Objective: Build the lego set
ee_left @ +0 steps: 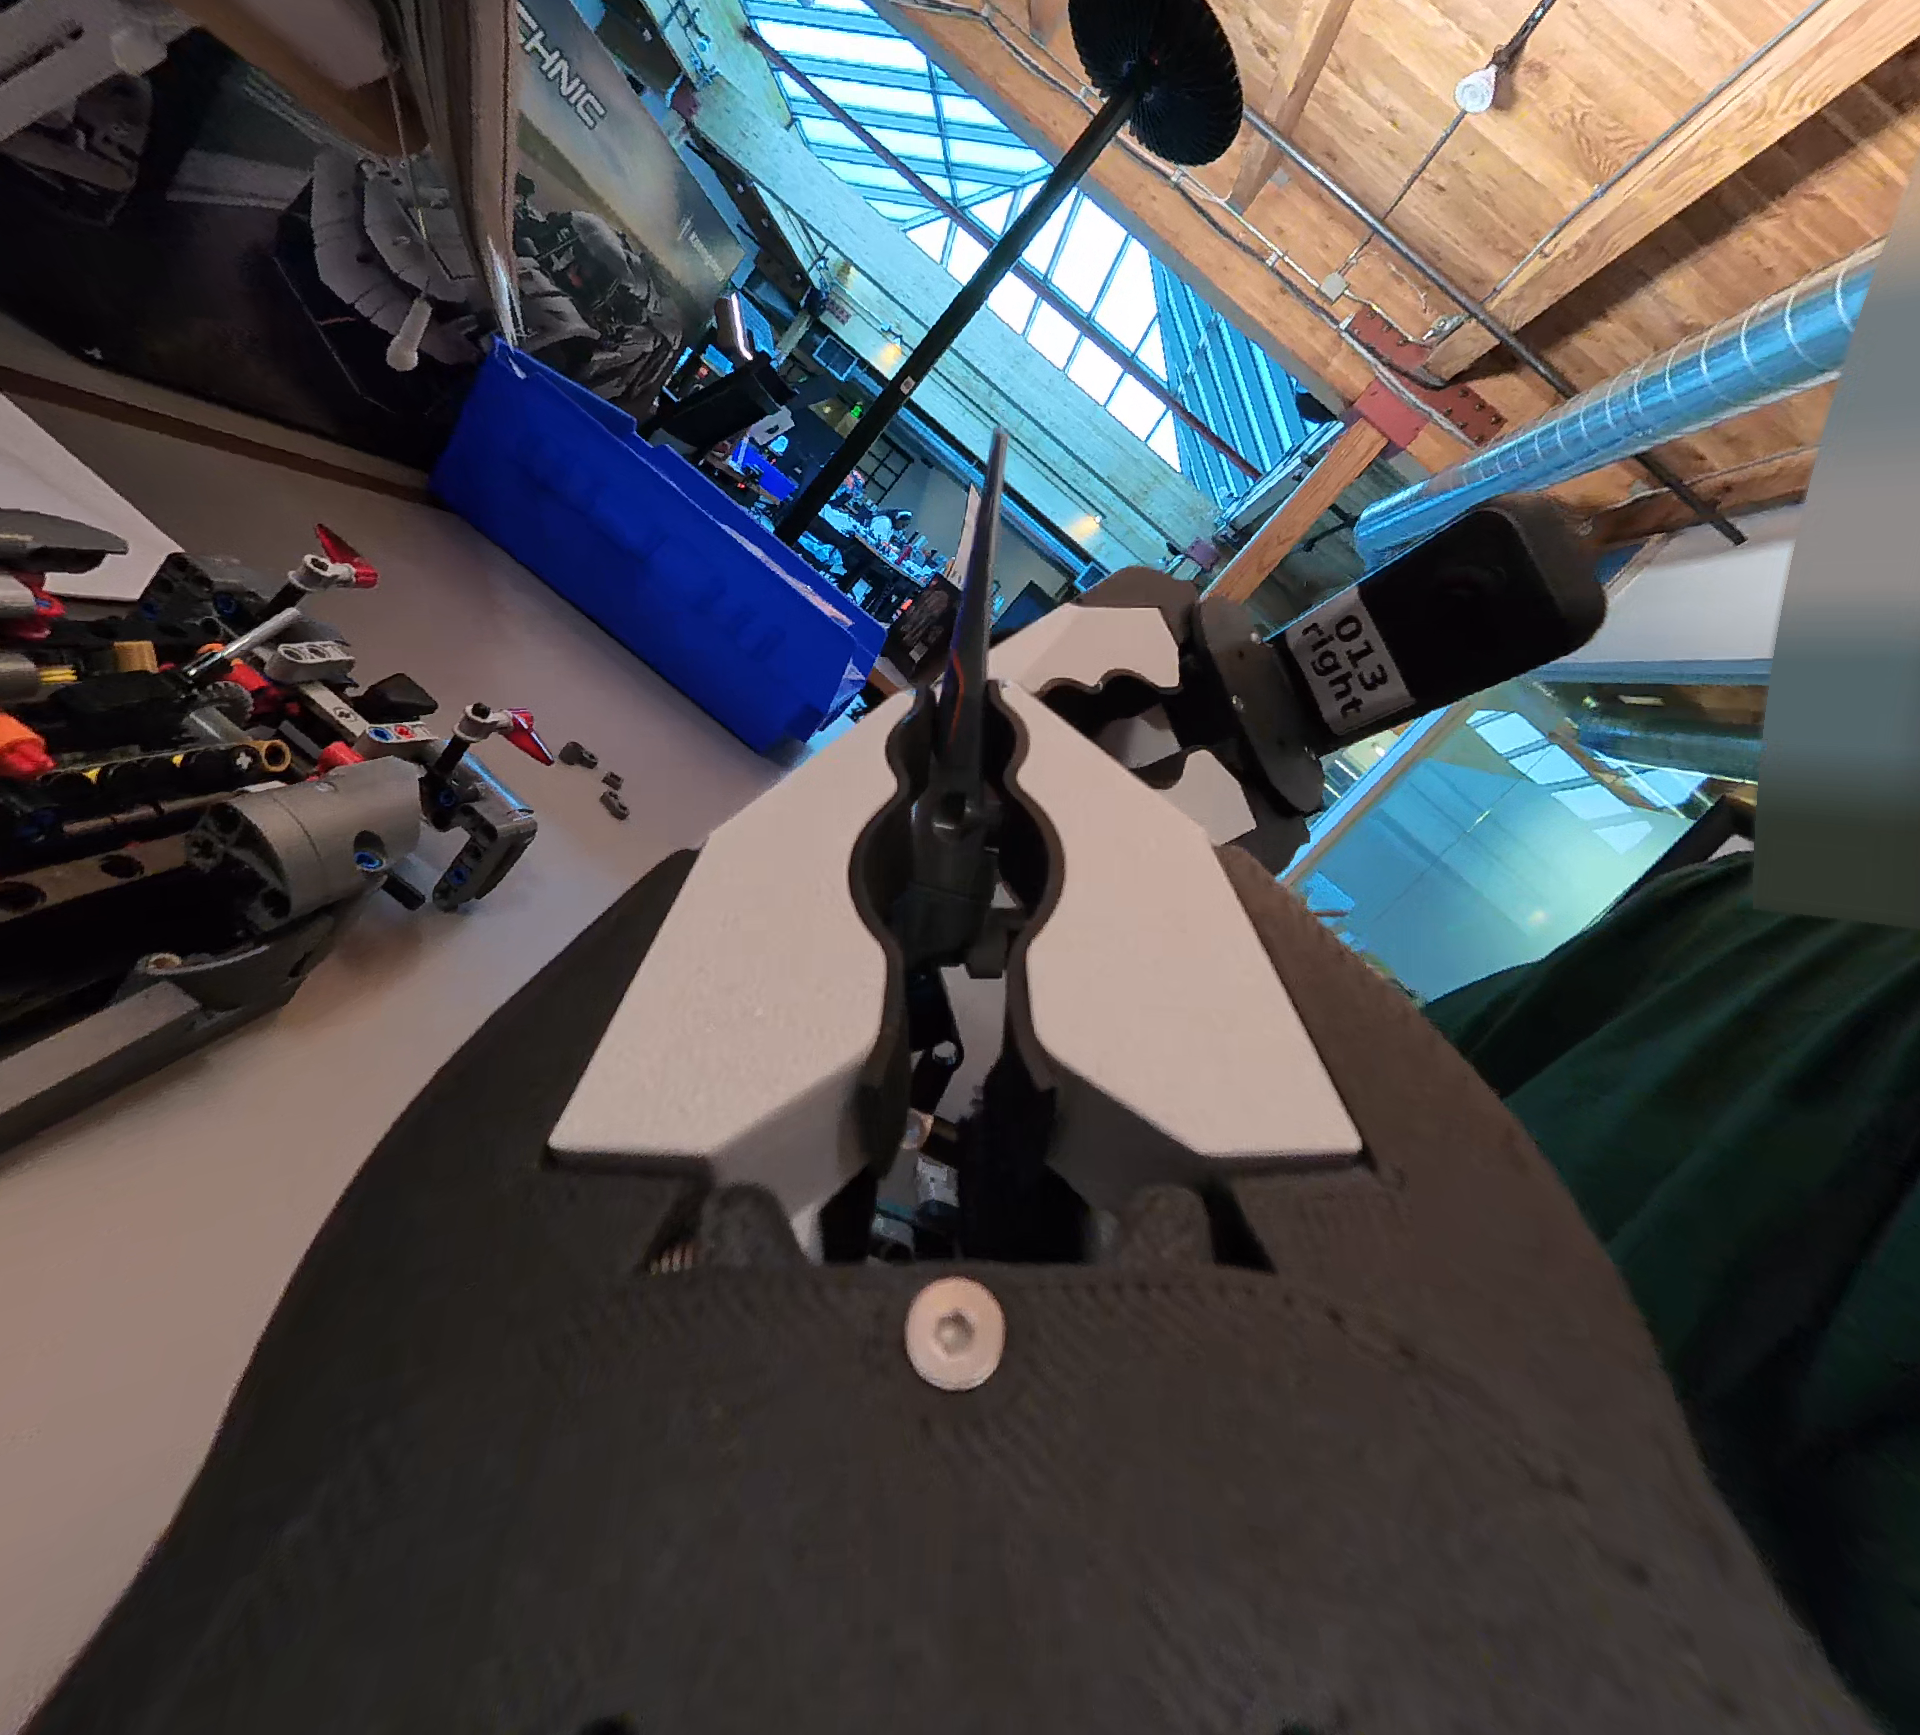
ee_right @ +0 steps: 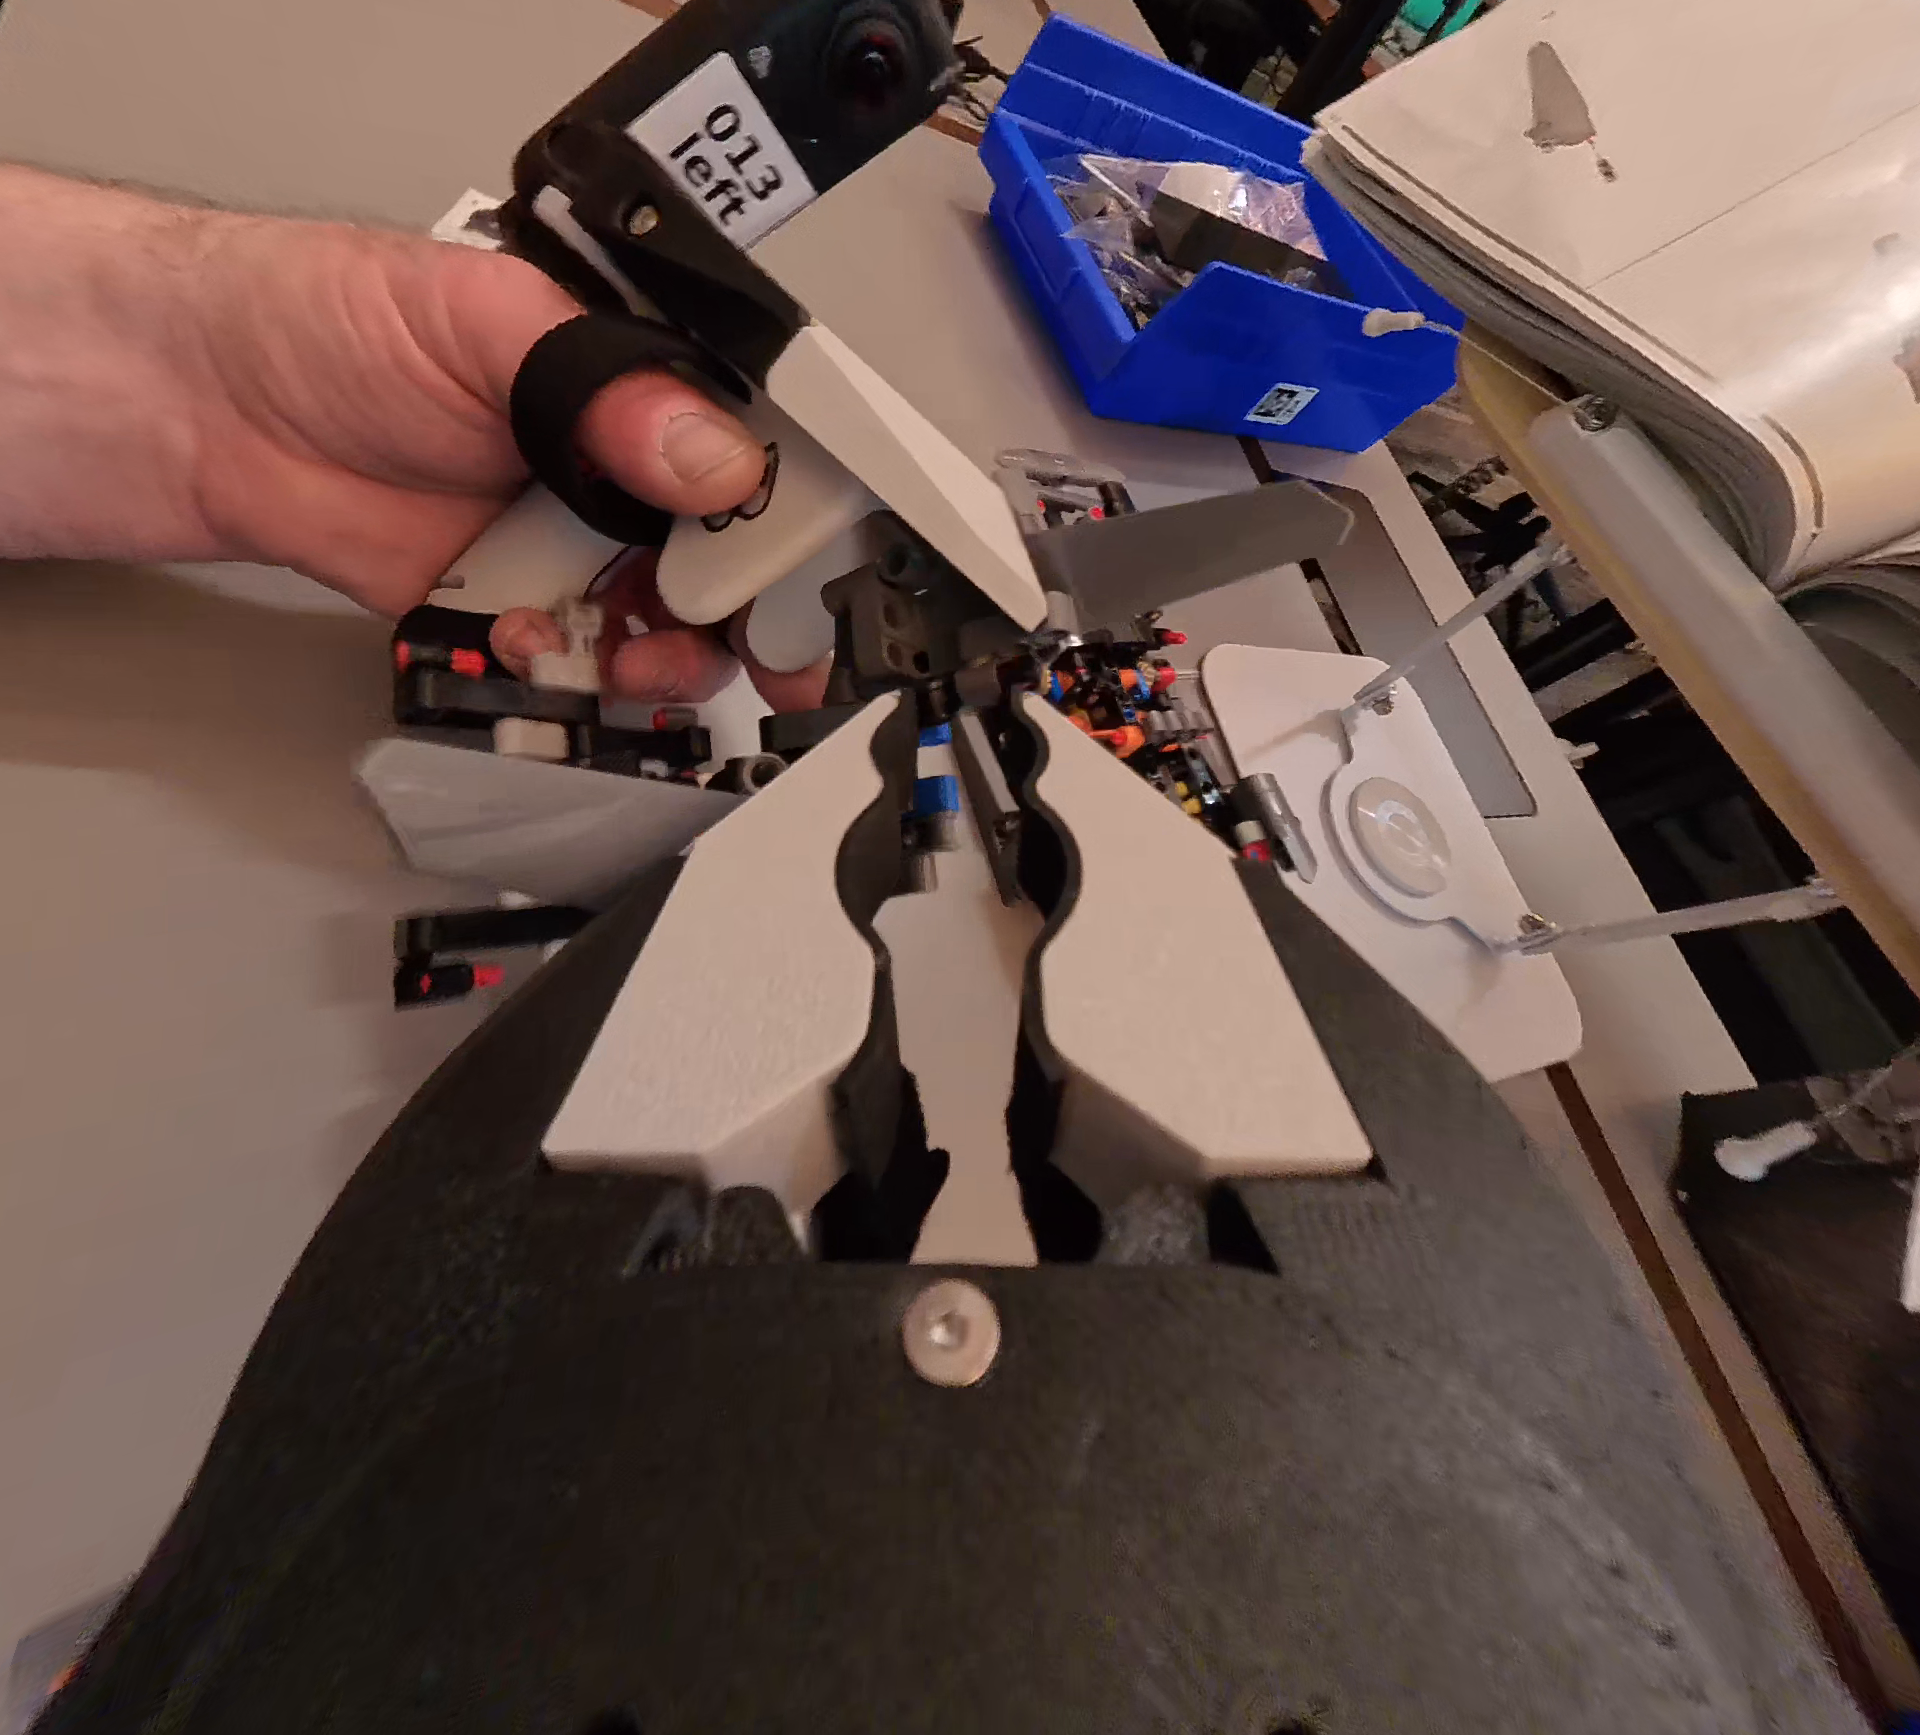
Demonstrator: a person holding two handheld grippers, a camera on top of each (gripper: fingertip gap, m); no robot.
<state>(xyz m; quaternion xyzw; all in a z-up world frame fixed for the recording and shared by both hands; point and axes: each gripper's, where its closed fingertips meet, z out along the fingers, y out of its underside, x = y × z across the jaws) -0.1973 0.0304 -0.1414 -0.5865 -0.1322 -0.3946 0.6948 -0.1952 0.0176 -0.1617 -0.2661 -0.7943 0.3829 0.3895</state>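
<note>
My left gripper (ee_left: 961,714) is shut on a dark grey lego sub-assembly (ee_left: 951,838) whose thin panel (ee_left: 982,563) sticks up edge-on past the fingertips. In the right wrist view a hand holds that gripper (ee_right: 914,490), and the grey panel (ee_right: 1184,542) juts out to its right. My right gripper (ee_right: 961,709) meets it from below and is closed on the sub-assembly's lower part, a dark bar (ee_right: 992,812) with a blue pin (ee_right: 935,786). The right gripper (ee_left: 1132,698) also shows just behind the left one. The large lego model (ee_left: 208,802) lies on the table to the left.
A blue bin (ee_right: 1226,262) with bagged parts stands behind the model. An open instruction booklet (ee_right: 1662,231) rests on a stand at the right, with a white plate with a lens (ee_right: 1392,833) under it. Small loose pieces (ee_left: 597,771) lie near the model. The set's box (ee_left: 208,179) stands behind. My left and right fingertips are right by each other.
</note>
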